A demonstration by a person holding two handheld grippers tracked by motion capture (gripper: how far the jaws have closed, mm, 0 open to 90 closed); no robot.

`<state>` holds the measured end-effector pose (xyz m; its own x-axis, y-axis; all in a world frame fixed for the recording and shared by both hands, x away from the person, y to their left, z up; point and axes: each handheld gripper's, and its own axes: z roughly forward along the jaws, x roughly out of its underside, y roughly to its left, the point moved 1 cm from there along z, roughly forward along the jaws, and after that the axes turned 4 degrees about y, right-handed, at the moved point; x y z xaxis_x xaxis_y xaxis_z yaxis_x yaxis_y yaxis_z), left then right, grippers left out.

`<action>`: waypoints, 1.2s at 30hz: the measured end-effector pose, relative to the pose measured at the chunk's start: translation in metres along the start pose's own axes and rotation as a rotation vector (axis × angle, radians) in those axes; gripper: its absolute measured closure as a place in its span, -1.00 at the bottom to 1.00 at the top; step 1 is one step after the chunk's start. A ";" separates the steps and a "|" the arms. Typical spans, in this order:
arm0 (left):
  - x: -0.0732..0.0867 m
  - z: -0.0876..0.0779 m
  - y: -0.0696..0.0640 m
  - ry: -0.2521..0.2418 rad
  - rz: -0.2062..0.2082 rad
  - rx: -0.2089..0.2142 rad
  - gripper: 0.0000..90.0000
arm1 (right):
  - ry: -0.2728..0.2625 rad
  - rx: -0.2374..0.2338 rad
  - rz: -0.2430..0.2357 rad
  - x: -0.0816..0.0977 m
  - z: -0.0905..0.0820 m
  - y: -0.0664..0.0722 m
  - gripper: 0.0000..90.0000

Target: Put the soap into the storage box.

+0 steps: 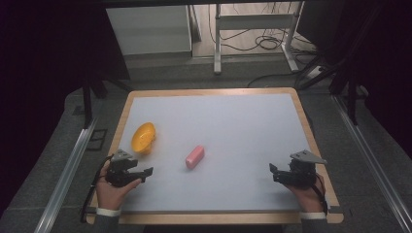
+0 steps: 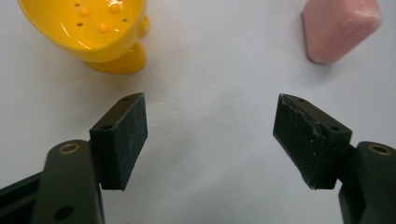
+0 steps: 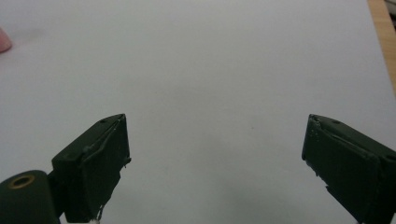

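High view: yellow bowl (image 1: 144,137) empty (pink block (image 1: 195,157) beside); 2 claws agape, holding nothing.

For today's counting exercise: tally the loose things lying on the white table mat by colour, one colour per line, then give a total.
Yellow: 1, the yellow plastic perforated dish
Pink: 1, the pink rounded soap-like bar
Total: 2
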<state>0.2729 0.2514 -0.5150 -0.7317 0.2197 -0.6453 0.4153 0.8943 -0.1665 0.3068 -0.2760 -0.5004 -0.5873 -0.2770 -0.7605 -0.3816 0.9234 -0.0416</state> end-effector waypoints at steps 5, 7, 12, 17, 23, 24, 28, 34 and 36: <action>-0.002 -0.009 -0.004 -0.019 -0.007 0.008 -0.41 | -0.002 -0.006 -0.003 0.001 -0.001 -0.001 -0.83; -0.003 -0.011 -0.005 -0.010 -0.003 0.000 -0.41 | 0.001 -0.009 -0.006 0.001 -0.002 -0.001 -0.83; -0.015 -0.019 -0.006 -0.011 0.026 0.001 -0.41 | -0.003 0.001 -0.002 -0.001 -0.004 -0.002 -0.82; -0.026 -0.024 -0.010 -0.027 0.056 -0.003 -0.40 | -0.015 0.013 0.000 0.001 -0.007 -0.003 -0.81; -0.038 -0.028 -0.015 -0.017 0.074 0.008 -0.41 | -0.019 0.023 0.003 0.003 -0.013 -0.004 -0.80; -0.040 -0.029 -0.016 -0.017 0.077 0.009 -0.41 | -0.018 0.024 0.005 0.003 -0.014 -0.005 -0.80; -0.047 -0.030 -0.019 -0.012 0.085 0.011 -0.41 | -0.020 0.023 0.006 0.003 -0.014 -0.006 -0.80; -0.055 -0.028 -0.023 0.006 0.096 0.013 -0.42 | -0.017 0.020 0.006 0.003 -0.013 -0.006 -0.80; -0.057 -0.027 -0.024 0.011 0.102 0.013 -0.42 | -0.016 0.019 0.002 0.003 -0.012 -0.006 -0.79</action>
<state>0.2896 0.2278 -0.4542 -0.6911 0.3138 -0.6511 0.4950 0.8619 -0.1100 0.2983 -0.2857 -0.4945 -0.5768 -0.2707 -0.7708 -0.3664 0.9290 -0.0521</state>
